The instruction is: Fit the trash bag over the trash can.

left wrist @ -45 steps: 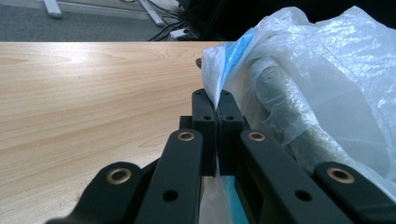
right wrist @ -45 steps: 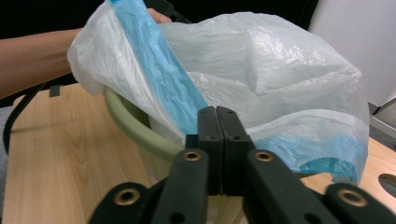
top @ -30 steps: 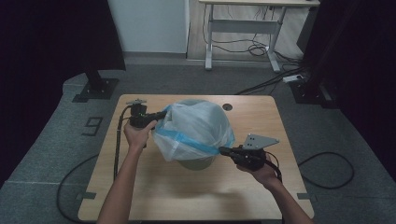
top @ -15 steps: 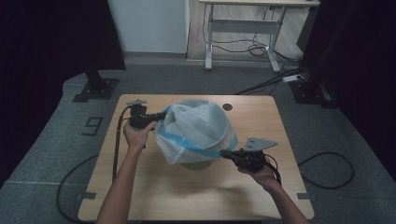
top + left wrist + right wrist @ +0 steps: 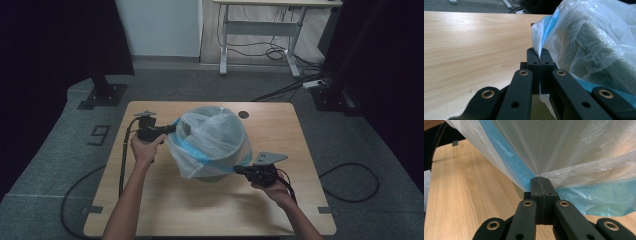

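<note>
While the clear plastic bag with a blue band (image 5: pixel 210 142) drapes a round grey bin (image 5: pixel 220 172) mid-surface, the left tool (image 5: pixel 172 128) is clamped on its far-left rim and the right tool (image 5: pixel 239 170) on its near-right edge.

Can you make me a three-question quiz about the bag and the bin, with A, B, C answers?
1. Where is the bin?
A. on the wooden table
B. on the floor
C. on a chair

2. What colour is the band along the plastic bag?
A. red
B. blue
C. yellow

3. What are the left gripper and right gripper doing?
A. both open
B. one open
C. both shut on the bag

Answers: 1 A, the bin stands mid-table. 2 B, a blue strip runs along the bag's edge. 3 C, each gripper view shows jaws closed with plastic pinched between.
</note>
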Demonstrator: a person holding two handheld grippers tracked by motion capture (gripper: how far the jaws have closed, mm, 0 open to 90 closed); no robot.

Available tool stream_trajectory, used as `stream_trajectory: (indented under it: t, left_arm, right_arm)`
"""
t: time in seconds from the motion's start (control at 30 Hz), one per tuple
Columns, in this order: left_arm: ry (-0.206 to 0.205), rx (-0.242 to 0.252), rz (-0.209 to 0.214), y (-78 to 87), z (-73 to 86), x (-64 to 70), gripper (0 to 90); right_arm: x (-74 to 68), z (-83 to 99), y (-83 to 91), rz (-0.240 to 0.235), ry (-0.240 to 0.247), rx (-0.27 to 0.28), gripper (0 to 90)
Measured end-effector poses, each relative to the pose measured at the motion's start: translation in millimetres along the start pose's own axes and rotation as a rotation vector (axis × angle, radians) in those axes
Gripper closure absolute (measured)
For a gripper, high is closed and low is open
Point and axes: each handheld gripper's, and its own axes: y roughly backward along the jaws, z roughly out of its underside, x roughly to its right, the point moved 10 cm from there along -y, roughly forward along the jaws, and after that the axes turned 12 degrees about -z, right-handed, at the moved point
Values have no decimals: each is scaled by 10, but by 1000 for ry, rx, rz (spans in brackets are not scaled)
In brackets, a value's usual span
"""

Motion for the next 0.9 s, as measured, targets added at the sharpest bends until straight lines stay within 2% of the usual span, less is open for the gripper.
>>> stream_trajectory:
  t: [0.13, 0.37, 0.47, 0.57, 0.77, 0.9]
  left_arm:
    - [-1, -10, 6, -16, 48, 17, 888]
    - [-8, -26, 1, 13, 139, -3, 888]
    - [-16, -61, -21, -39, 191, -22, 888]
    - [-17, -81, -32, -107, 227, -31, 888]
    - [-14, -100, -36, -260, 287, -28, 888]
    - [-27, -122, -36, -354, 357, -8, 882]
  right_arm:
    - [3, 58, -53, -9, -6, 6, 889]
    - [-30, 142, -194, -13, 8, -23, 889]
    - [21, 187, -220, -4, -9, -42, 889]
    - [117, 294, -232, 21, -52, -80, 889]
    - [295, 441, -253, 45, -126, -97, 888]
    - [377, 463, -341, 38, -203, -72, 888]
